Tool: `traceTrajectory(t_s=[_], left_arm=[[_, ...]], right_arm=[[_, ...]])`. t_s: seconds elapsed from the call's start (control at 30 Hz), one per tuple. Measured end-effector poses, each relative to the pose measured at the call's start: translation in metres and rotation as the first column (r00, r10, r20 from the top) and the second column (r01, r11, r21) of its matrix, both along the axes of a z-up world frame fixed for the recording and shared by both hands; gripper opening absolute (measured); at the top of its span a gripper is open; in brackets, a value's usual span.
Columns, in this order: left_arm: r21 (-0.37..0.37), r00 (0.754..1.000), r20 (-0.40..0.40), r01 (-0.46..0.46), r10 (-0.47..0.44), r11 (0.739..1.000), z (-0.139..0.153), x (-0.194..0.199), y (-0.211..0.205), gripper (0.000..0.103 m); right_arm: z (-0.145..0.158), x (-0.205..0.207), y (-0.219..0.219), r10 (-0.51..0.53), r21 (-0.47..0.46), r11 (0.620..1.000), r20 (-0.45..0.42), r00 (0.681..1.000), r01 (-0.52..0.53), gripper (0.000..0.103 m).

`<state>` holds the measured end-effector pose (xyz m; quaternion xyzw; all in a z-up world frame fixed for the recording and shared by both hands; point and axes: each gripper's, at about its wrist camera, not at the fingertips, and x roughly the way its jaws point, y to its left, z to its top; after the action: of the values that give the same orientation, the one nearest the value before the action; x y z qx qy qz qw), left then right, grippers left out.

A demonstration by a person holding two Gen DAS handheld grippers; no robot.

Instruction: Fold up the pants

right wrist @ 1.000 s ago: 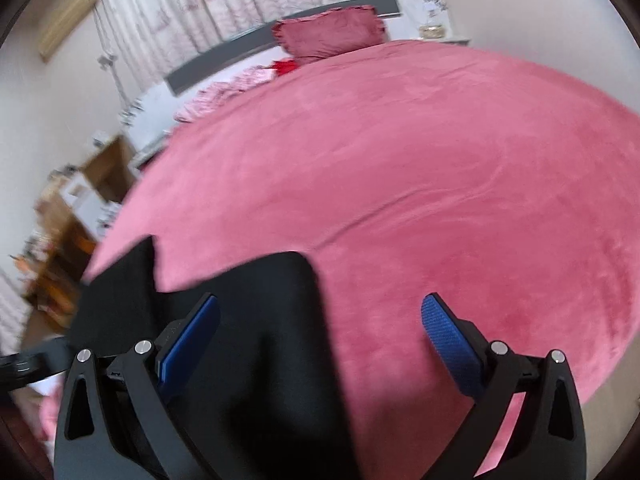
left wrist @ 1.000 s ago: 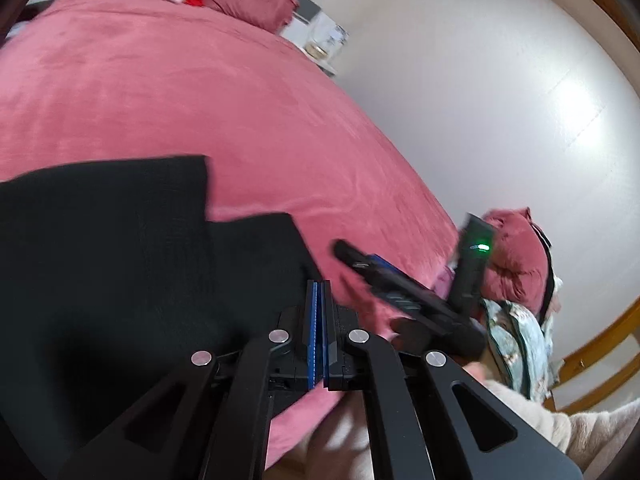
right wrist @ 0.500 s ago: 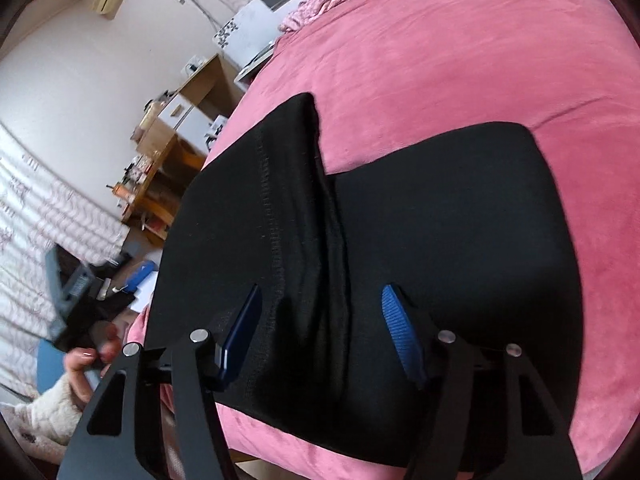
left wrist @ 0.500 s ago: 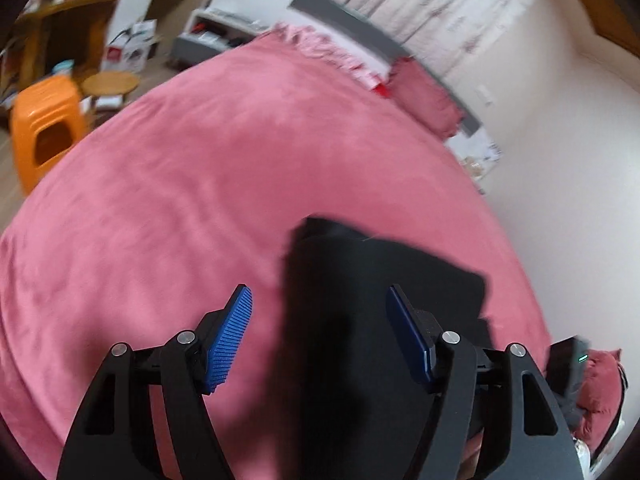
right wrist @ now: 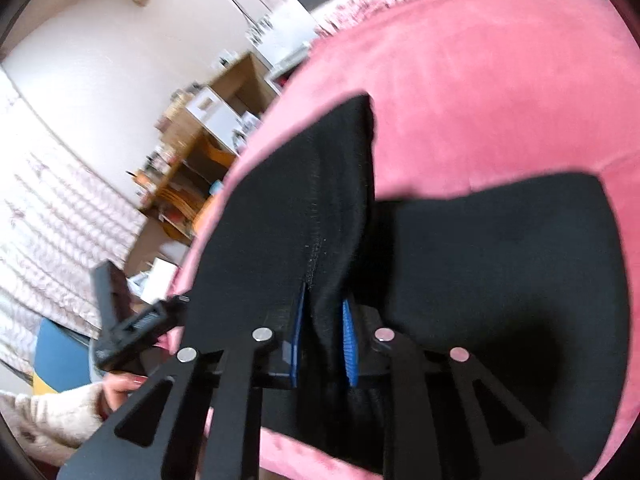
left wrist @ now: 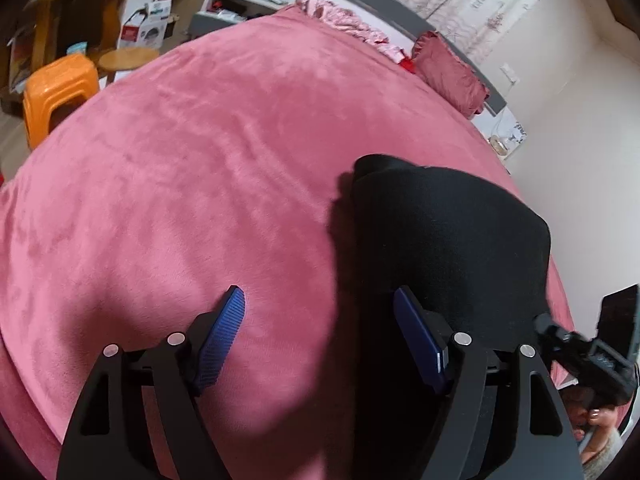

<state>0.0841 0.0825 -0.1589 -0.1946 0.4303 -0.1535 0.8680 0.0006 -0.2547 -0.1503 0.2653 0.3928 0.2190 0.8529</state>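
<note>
The black pants (left wrist: 444, 232) lie on the pink bed cover (left wrist: 200, 152), near its front right part in the left wrist view. My left gripper (left wrist: 320, 312) is open and empty, its right blue finger (left wrist: 416, 332) over the pants' left edge and its left finger over bare cover. In the right wrist view the pants (right wrist: 500, 264) spread across the bed's near edge. My right gripper (right wrist: 322, 312) is shut on a raised fold of the pants along the seam (right wrist: 316, 232).
An orange stool (left wrist: 56, 92) and a round wooden stool (left wrist: 128, 58) stand left of the bed. A dark pink pillow (left wrist: 448, 76) lies at the headboard. A wooden shelf unit (right wrist: 208, 152) stands beyond the bed. The wall (left wrist: 580, 100) is on the right.
My left gripper opened and swung from the bed's right side to face the headboard. My right gripper moved down onto the pants and closed on the fold by the seam.
</note>
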Motion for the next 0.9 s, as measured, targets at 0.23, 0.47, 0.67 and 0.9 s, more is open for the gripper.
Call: traceTrajectory(t_s=[0.23, 0.47, 0.67, 0.9], left_arm=[[0.041, 0.963, 0.121, 0.236, -0.239, 0.971, 0.032, -0.012, -0.071, 0.076], [0.128, 0.91, 0.113, 0.386, -0.4, 0.914, 0.029, -0.016, -0.155, 0.077], [0.348, 0.855, 0.115, 0.442, -0.505, 0.827, 0.018, -0.032, -0.204, 0.092], [0.456, 0.817, 0.133, 0.453, -0.562, 0.766, 0.008, -0.041, -0.208, 0.095]], right_arm=[[0.05, -0.036, -0.041, -0.048, 0.025, 0.999, 0.11, 0.993, 0.046, 0.013], [0.039, -0.06, -0.092, -0.191, -0.02, 0.981, 0.069, 0.979, 0.193, 0.013], [-0.017, -0.057, -0.123, -0.294, -0.068, 0.955, -0.064, 0.954, 0.289, 0.013], [-0.039, -0.056, -0.142, -0.336, -0.022, 0.942, -0.106, 0.936, 0.335, 0.023]])
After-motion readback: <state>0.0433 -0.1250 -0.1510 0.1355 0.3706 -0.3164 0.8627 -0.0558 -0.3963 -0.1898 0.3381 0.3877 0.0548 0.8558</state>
